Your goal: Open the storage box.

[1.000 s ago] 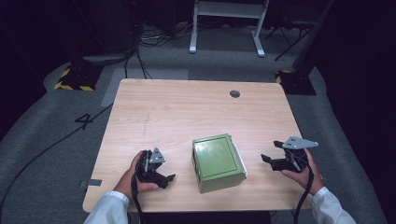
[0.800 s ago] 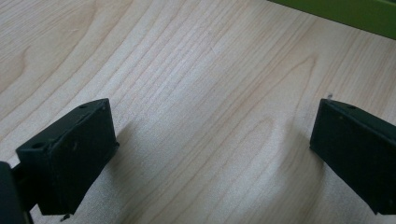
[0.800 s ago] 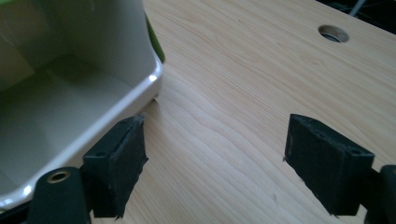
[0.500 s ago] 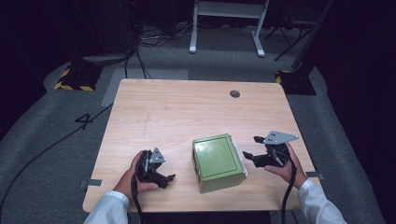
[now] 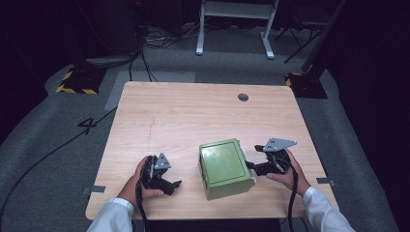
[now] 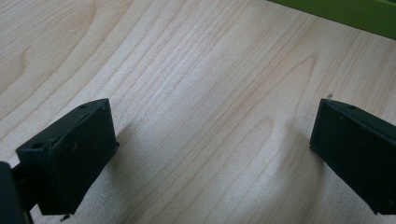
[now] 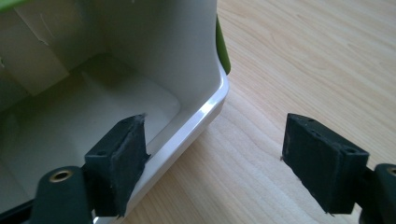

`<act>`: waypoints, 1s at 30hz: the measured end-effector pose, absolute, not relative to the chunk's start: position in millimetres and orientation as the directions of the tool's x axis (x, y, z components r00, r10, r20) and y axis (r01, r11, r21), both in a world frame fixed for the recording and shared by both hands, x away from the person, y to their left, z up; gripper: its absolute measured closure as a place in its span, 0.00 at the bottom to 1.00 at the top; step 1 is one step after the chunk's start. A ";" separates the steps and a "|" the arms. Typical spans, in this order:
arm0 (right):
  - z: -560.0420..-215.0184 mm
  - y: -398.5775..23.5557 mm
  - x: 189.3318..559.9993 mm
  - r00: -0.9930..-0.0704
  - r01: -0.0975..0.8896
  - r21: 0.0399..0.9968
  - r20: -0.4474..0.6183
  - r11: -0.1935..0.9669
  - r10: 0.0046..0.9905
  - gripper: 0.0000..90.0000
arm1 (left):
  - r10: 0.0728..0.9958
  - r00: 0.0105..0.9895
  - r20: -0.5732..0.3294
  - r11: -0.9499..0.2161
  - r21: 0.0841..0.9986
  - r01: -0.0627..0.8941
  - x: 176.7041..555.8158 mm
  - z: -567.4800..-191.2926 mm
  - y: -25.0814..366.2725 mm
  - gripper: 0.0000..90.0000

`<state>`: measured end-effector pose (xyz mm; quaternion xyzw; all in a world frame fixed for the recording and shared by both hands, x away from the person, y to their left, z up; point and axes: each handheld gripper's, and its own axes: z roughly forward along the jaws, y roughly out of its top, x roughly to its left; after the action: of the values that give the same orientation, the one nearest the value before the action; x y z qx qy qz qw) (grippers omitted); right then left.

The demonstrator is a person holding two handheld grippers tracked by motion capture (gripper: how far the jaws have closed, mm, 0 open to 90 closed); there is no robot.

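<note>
Near the front edge of the wooden table [image 5: 193, 116], lying on its side with the opening toward the right: green box [image 5: 225, 167], white inside, green lid panel facing up. Sitting well left of it and apart from it, left gripper [image 5: 170, 183], resting low on the tabletop in the left hand [image 5: 135, 181], jaws spread wide over bare wood grain in the left gripper view, a strip of the box's green wall showing at the top right corner. Reaching at the box's open right side, right gripper [image 5: 252, 166] in the right hand [image 5: 287, 171], jaws wide apart and straddling the white rim [image 7: 196, 126]: one jaw sitting inside the pale cavity, the other outside over the table, neither clamping anything.
</note>
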<state>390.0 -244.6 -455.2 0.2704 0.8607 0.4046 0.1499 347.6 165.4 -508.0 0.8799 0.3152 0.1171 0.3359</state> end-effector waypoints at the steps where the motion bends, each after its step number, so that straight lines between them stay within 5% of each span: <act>1: -456.2 -244.0 390.3 -0.811 0.345 0.775 -0.038 0.530 0.584 0.24 | 0.633 0.774 -0.006 -0.575 0.665 0.476 347.6 -508.1 165.4 0.01; 21: -469.4 -253.3 397.2 -0.797 0.415 0.752 0.028 0.512 0.604 0.32 | 0.634 0.774 -0.006 -0.576 0.665 0.476 347.5 -508.0 165.4 0.01; 30: -474.0 -264.2 396.6 -0.795 0.418 0.741 0.019 0.526 0.606 0.57 | 0.633 0.774 -0.006 -0.575 0.665 0.476 347.6 -508.1 165.4 0.01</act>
<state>396.6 -264.2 -474.0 0.2961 0.8649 0.3867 0.1213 347.6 165.4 -508.1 0.8797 0.3152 0.1170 0.3363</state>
